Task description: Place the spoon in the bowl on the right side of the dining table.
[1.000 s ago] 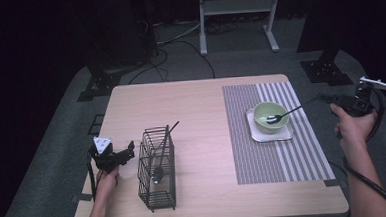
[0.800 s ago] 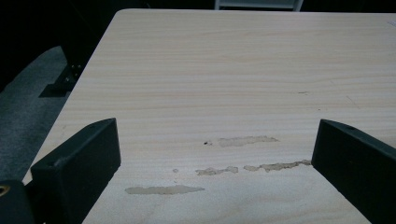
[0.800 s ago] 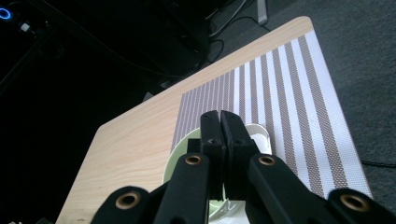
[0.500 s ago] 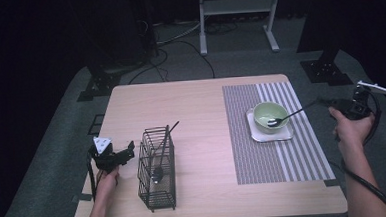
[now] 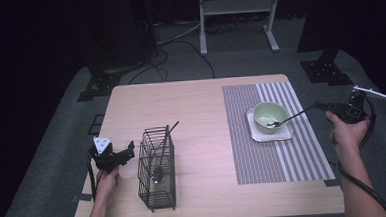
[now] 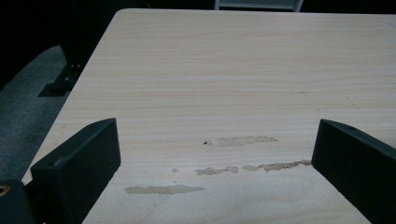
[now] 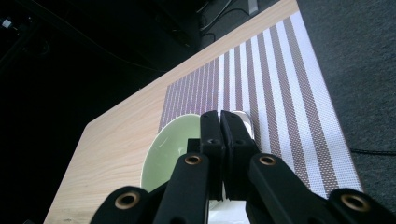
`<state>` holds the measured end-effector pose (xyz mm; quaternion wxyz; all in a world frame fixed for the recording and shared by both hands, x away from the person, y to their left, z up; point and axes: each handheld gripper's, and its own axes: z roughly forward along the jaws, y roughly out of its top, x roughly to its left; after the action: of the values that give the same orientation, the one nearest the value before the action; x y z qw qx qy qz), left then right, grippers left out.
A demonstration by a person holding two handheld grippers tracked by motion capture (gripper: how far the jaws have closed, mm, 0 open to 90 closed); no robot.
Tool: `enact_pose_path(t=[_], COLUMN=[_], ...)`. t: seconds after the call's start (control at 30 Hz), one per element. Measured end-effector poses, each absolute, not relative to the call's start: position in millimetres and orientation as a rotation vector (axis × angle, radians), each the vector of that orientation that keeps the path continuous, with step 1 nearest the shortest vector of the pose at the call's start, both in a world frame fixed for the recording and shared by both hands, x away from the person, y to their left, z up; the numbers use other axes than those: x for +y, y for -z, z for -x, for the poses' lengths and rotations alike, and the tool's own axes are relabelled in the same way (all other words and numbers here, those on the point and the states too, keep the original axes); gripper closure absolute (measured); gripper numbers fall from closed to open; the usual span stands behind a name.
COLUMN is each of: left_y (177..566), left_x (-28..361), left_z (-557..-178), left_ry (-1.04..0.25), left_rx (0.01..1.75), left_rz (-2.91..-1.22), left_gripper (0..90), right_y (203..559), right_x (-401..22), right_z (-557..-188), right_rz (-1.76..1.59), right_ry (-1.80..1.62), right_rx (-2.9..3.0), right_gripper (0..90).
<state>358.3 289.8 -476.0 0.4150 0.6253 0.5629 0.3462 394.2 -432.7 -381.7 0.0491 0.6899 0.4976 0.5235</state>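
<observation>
Between right claw [image 5: 320,105] tips, spoon [image 5: 287,118]

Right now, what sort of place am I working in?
Probably a dim lab or studio mocked up as a dining spot: a wooden table with striped placemat, green bowl, and bare equipment stands behind.

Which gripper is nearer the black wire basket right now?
Left. The left gripper sits just beside the black wire basket, on its left; the right gripper is far across the table, holding a spoon.
</observation>
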Motion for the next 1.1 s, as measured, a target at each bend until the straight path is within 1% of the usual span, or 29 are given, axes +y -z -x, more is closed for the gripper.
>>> enact_pose_path(t=[0.3, 0.63, 1.1], left_y=[476.0, 476.0, 476.1], left_x=[289.8, 289.7, 290.1], left_z=[-358.3, -358.3, -358.9], left_ry=[-0.870, -0.870, -0.865], left_rx=[1.414, 1.414, 1.420], left_rz=[-1.571, -1.573, -1.568], left_gripper=[0.3, 0.3, 0.3], right_y=[390.2, 398.3, 413.2], right_x=[-428.0, -422.1, -420.3], right_z=[-398.9, -404.3, -404.9], right_rz=[-2.114, -2.138, -2.169], right_ry=[-1.610, -1.609, -1.608], right_rx=[1.533, 1.583, 1.611], right_gripper=[86.7, 75.2, 70.1])
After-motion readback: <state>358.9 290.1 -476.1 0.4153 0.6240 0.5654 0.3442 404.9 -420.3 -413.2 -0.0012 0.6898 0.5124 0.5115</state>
